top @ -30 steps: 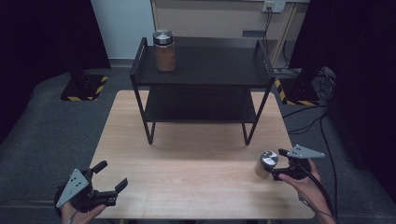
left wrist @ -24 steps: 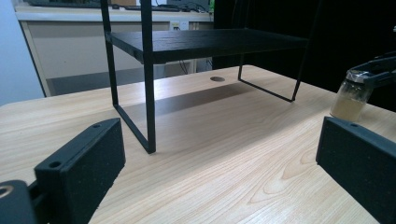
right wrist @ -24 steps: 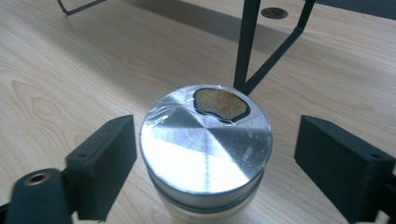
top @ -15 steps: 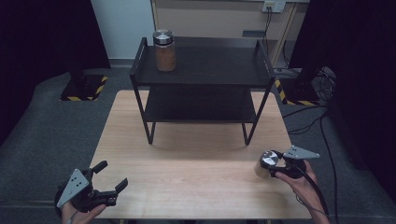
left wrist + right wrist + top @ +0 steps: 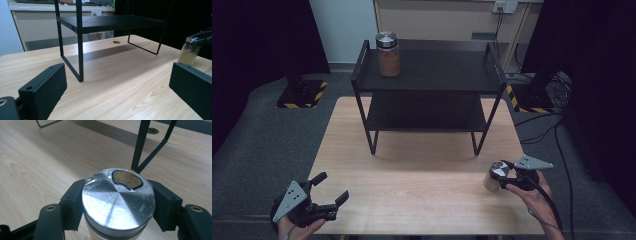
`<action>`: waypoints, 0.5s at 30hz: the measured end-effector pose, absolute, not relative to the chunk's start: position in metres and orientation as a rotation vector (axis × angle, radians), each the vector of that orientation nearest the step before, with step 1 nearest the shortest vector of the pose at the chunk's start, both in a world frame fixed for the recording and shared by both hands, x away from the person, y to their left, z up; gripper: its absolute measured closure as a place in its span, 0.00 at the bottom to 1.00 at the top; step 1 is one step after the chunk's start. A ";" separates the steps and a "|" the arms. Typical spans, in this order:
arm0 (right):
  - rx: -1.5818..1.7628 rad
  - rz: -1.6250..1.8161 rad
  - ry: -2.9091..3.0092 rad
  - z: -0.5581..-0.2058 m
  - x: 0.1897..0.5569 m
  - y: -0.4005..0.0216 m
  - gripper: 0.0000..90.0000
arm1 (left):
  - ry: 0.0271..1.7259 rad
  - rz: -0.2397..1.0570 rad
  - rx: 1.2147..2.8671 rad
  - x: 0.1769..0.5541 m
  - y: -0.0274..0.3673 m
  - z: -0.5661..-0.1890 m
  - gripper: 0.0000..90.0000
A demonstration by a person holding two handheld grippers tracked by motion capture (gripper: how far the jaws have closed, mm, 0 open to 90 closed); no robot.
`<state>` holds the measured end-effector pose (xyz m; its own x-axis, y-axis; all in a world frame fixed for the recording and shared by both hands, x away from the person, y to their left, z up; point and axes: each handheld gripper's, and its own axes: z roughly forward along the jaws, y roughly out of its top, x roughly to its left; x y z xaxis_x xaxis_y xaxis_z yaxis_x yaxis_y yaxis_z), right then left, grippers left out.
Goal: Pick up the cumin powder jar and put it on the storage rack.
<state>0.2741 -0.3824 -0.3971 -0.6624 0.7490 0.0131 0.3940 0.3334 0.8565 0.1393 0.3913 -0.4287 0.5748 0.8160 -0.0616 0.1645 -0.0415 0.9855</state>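
A small glass jar (image 5: pixel 493 183) of tan powder with a silver lid (image 5: pixel 112 207) stands on the wooden table (image 5: pixel 422 165) at the front right. My right gripper (image 5: pixel 499 172) is shut on it just under the lid; its jaws have just been closing with the jar between them, and both pads (image 5: pixel 73 202) press its sides. My left gripper (image 5: pixel 331 187) rests at the table's front left corner, open, with nothing between its jaws (image 5: pixel 117 90). From there the same jar (image 5: pixel 188 53) shows far off at the right.
A black two-tier metal rack (image 5: pixel 427 65) stands at the back middle of the table. A second jar (image 5: pixel 388 55) with brown contents stands on its top shelf at the left. One rack leg (image 5: pixel 140 145) rises just beyond the held jar.
The right gripper's jaws have drawn in against the jar. Both hands have stayed where they were, and the jar has not left its spot.
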 end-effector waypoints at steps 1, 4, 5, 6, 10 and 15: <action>1.004 1.262 2.224 -0.395 0.275 -0.382 0.39 | 0.858 0.648 1.553 0.139 0.391 -0.429 0.00; 0.989 1.272 2.235 -0.388 0.278 -0.382 0.39 | 0.858 0.649 1.551 0.139 0.391 -0.429 0.00; 0.985 1.277 2.240 -0.385 0.279 -0.382 0.39 | 0.859 0.649 1.551 0.139 0.391 -0.429 0.00; 0.979 1.282 2.245 -0.382 0.281 -0.383 0.39 | 0.860 0.648 1.550 0.139 0.391 -0.429 0.00; 0.948 1.294 2.265 -0.368 0.285 -0.381 0.39 | 0.862 0.650 1.548 0.139 0.391 -0.429 0.00; 0.905 1.319 2.290 -0.347 0.291 -0.379 0.39 | 0.863 0.647 1.550 0.139 0.391 -0.429 0.00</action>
